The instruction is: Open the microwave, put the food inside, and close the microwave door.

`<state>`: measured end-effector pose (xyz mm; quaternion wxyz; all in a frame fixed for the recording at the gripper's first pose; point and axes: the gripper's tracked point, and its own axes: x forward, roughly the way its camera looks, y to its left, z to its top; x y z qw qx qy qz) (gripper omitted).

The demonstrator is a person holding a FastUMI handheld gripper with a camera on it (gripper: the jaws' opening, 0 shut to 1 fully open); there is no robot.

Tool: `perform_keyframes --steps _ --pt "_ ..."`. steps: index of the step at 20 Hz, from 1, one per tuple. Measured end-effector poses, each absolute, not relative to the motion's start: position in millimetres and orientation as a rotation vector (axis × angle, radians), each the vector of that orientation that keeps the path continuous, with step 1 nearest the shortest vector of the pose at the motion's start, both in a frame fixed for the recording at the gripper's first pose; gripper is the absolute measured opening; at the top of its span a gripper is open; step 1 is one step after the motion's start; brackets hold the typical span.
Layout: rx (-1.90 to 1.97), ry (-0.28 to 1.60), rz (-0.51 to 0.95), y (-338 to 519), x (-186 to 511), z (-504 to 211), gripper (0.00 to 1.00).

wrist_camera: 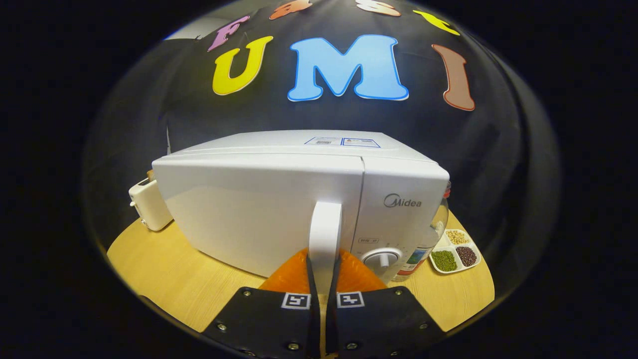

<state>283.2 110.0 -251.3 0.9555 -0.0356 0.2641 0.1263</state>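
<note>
A white microwave [259, 209] stands on the round wooden table [169, 279], its door closed flat against the body. A white vertical door handle [325, 234] runs down the door's right side, next to the control panel with a round knob [383, 258]. My gripper [324, 271] is shut on the lower part of that handle, one finger pressing each side. The food cannot be made out.
A white toaster [149, 204] sits behind the microwave's left end. To the right of the microwave stand a clear bottle [423, 244] and a white divided dish [454, 252] holding beans of three colours. Bare tabletop lies in front left.
</note>
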Motion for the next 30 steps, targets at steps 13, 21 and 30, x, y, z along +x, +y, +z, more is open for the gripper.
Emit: perform_keyframes --steps 13,21,30 --pt "-0.136 0.635 0.297 133 183 -244 0.05" --pt "-0.116 0.647 0.291 162 127 -241 0.05" --pt "-0.074 0.619 0.288 203 78 -239 0.14"
